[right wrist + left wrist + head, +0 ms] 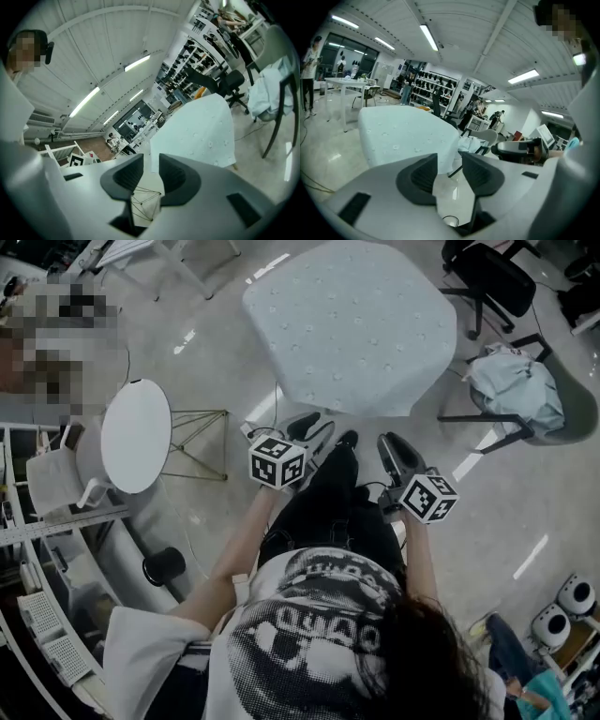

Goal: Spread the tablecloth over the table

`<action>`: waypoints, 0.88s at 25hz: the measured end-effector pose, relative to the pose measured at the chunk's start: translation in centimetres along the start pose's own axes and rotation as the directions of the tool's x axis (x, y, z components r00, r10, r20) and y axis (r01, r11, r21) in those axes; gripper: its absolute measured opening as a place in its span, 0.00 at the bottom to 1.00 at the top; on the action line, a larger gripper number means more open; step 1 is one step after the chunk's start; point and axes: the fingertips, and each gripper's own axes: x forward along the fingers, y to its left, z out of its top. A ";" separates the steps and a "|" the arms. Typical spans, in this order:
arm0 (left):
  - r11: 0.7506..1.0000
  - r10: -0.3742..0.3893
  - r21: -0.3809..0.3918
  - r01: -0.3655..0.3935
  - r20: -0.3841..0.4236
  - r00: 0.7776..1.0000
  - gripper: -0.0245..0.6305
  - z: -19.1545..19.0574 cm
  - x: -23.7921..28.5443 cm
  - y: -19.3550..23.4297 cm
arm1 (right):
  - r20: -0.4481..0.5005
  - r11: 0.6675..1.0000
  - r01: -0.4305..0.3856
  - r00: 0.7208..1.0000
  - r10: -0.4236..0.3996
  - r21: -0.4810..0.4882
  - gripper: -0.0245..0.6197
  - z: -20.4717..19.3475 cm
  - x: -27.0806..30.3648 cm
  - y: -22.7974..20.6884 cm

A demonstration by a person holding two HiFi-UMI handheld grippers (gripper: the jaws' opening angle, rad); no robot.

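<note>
Lab-style workroom: strip lights (pixel 428 37), office chair (pixel 495 277), stocked racks (pixel 436 86), worktable (pixel 344 83)

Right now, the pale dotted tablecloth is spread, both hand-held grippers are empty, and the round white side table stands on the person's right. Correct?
No: the head view shows the round white side table on the person's left. The tablecloth is spread; the left hand-held gripper and right hand-held gripper are empty.

Right hand-held gripper (pixel 151 160), jaws apart and empty; pale spotted tablecloth (pixel 201 133) beyond.
</note>
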 end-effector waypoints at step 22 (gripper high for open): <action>0.948 -0.270 0.164 0.273 -0.045 0.962 0.28 -0.1 -3.2 -7.8 | 0.066 0.978 0.125 0.991 -0.115 -0.165 0.16 -1.7 -3.7 3.9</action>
